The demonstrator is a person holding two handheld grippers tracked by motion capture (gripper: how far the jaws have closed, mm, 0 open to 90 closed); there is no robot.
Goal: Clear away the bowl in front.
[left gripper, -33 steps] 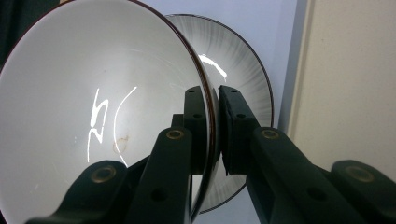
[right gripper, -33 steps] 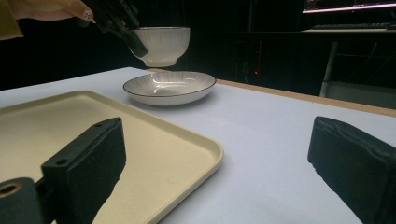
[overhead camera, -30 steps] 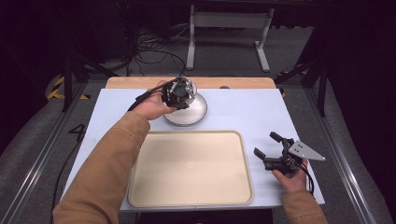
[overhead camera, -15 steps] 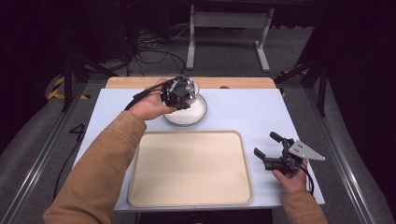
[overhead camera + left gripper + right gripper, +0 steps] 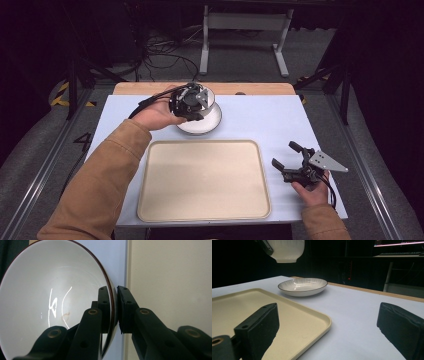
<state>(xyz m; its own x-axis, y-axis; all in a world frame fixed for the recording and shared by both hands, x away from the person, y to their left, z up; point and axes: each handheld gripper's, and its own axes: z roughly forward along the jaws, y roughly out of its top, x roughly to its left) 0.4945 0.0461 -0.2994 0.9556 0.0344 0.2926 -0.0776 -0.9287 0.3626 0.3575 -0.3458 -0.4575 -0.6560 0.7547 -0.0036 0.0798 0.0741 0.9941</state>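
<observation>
My left gripper (image 5: 113, 310) is shut on the rim of a white bowl (image 5: 50, 302), one jaw inside and one outside. In the right gripper view the bowl (image 5: 285, 250) hangs in the air above a shallow white ribbed plate (image 5: 303, 286). In the high view my left gripper (image 5: 192, 102) hovers over that plate (image 5: 205, 125) at the back of the table and covers most of the bowl. My right gripper (image 5: 285, 155) rests open on the table right of the tray, nothing between its jaws (image 5: 329, 322).
A large beige tray (image 5: 202, 180) lies bare at the front middle of the pale blue table (image 5: 265, 115). A wooden strip (image 5: 250, 88) runs along the far edge. Beyond it are dark floor, cables and a metal stand.
My left gripper has lifted the bowl a little higher above the plate and drifted slightly. The right gripper has kept still.
</observation>
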